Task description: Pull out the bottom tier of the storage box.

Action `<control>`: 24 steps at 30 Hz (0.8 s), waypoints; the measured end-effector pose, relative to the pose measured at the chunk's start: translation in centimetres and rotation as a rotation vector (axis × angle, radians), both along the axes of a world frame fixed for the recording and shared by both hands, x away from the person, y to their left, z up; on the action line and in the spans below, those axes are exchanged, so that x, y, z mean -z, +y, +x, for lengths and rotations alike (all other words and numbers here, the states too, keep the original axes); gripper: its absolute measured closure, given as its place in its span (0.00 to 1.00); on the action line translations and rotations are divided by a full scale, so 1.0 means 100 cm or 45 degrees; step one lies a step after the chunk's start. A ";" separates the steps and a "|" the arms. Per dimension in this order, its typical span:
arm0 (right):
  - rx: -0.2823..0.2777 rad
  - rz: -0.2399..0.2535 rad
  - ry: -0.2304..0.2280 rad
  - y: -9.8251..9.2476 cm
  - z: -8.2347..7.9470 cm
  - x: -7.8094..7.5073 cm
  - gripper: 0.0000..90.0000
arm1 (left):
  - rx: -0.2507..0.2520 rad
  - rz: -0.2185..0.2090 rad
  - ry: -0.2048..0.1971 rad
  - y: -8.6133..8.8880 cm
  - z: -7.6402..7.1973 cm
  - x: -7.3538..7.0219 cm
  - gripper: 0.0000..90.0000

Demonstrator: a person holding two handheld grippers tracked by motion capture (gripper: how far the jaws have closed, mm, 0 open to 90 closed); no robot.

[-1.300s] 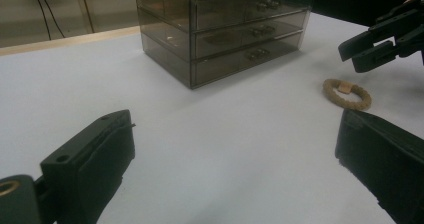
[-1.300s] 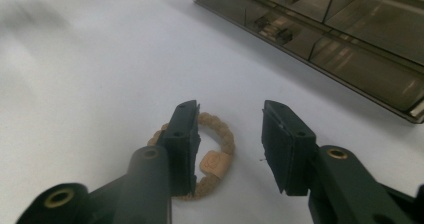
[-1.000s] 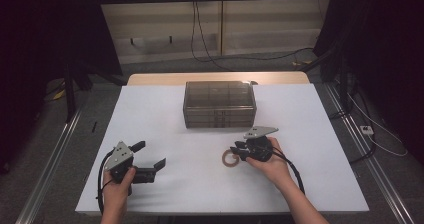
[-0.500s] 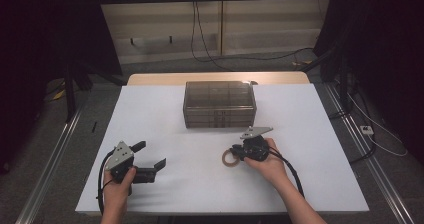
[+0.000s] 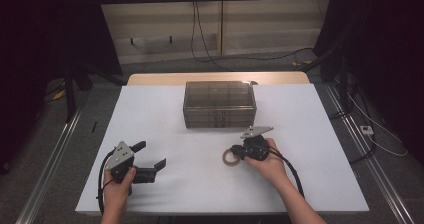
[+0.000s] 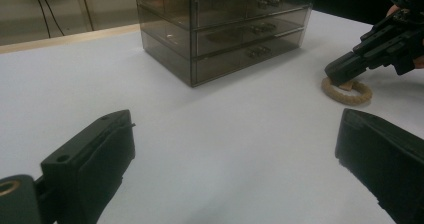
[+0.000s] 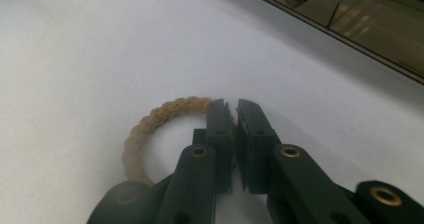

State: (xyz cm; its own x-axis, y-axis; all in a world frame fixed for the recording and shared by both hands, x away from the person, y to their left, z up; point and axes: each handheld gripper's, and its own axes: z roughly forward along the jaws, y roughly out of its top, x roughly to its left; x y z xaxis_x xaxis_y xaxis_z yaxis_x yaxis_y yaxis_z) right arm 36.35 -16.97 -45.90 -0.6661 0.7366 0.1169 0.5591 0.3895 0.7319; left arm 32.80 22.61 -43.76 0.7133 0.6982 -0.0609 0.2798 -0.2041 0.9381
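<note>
While our right gripper point(image 7: 234, 115) bites down on the rim of a braided rope ring point(image 7: 150, 124), the ring lies flat on the white table point(image 5: 310, 134), a little in front of a smoky clear drawer chest point(image 5: 220, 104) and toward its right side. We have just been drawing these jaws together, and in the right gripper view they stand almost touching, with the near right arc of the ring pinched between the pads. From above, the right gripper point(image 5: 239, 153) points left from our right hand point(image 5: 267, 159), its tips over the ring's point(image 5: 231, 157) right edge. The left gripper view catches the same bite from across the table: black jaws angled down onto the tan ring point(image 6: 346, 91), with the three-drawer chest point(image 6: 225, 29) well behind it.

Our left gripper point(image 5: 150, 158) rests near the table's front left corner, well apart from the ring, its jaws spread wide with bare tabletop between them. Our left hand point(image 5: 120, 184) grips its body from below, and a black cable point(image 5: 102, 184) loops beside it. The chest sits at the table's middle rear, all drawers closed.
</note>
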 end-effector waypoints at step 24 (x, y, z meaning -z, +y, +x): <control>-0.201 0.068 0.039 0.022 -0.040 -0.005 0.94 | 0.000 0.000 0.004 -0.002 -0.001 0.001 0.03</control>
